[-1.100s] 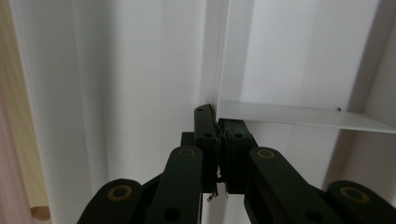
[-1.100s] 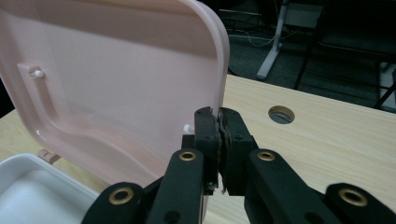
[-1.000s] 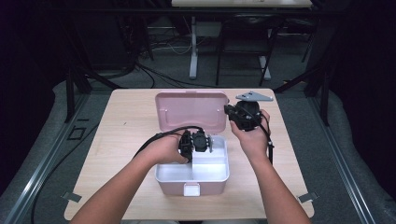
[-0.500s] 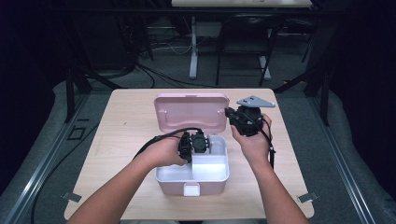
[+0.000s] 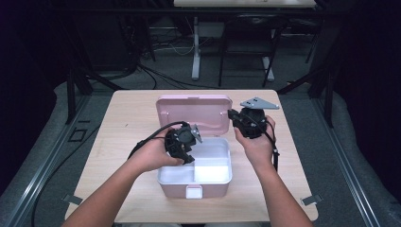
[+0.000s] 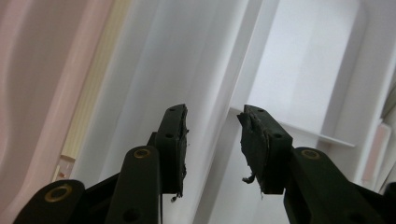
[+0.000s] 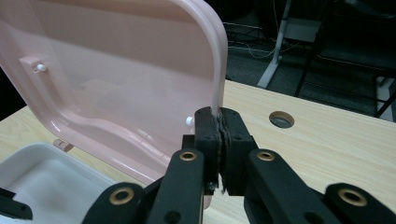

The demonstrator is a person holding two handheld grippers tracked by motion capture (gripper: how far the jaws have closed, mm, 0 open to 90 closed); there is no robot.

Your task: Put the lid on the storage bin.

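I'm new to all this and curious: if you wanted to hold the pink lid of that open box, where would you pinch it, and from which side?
Pinch the pink lid at its thin side edge, coming in from the person's right. It stands raised above the white tray, so that rim sticks out free and is slim enough to fit between two jaws. The right gripper is shut on that very edge.

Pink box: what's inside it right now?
The pink box holds a white tray with a divider; its right compartment looks bare. The left tongs and hand cover much of the left compartment.
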